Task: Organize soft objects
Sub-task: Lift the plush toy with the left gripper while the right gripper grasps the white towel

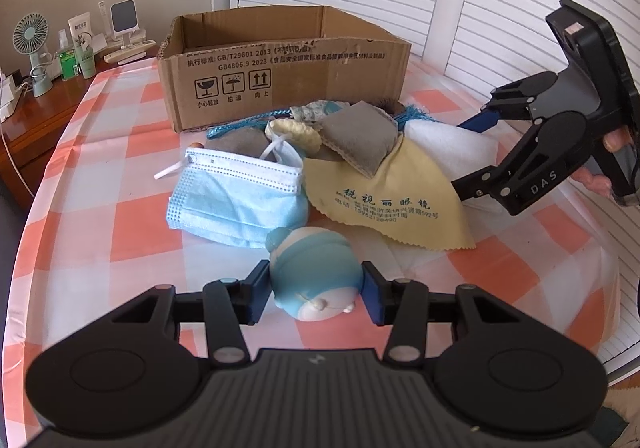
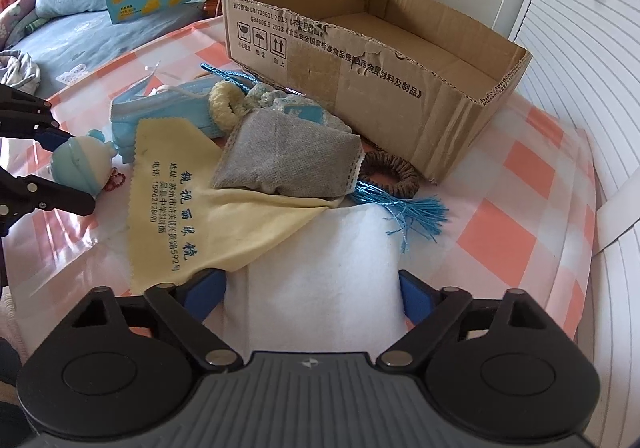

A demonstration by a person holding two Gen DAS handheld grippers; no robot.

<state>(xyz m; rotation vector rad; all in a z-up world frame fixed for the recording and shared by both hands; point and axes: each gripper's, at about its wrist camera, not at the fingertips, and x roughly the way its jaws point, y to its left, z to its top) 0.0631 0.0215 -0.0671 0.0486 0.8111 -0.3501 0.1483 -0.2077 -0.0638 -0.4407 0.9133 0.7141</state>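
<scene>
The cardboard box (image 2: 400, 87) stands empty (open-topped), soft pile (image 2: 280, 151) crowding its near wall.

Left hand-held gripper (image 1: 316, 294) clamped; right (image 2: 312, 296) wide

Bright soft daylight, faint shadows, glare on the tablecloth (image 2: 520, 167) (glossy plastic), sharp focus, fisheye-bent, dark-vignetted corners

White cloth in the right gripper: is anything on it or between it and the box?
Yes. A corner of the yellow cloth lies over the white cloth on its left side, and the grey pouch, blue tassel and brown hair tie lie between it and the box. Lifting it may drag the yellow cloth.
</scene>
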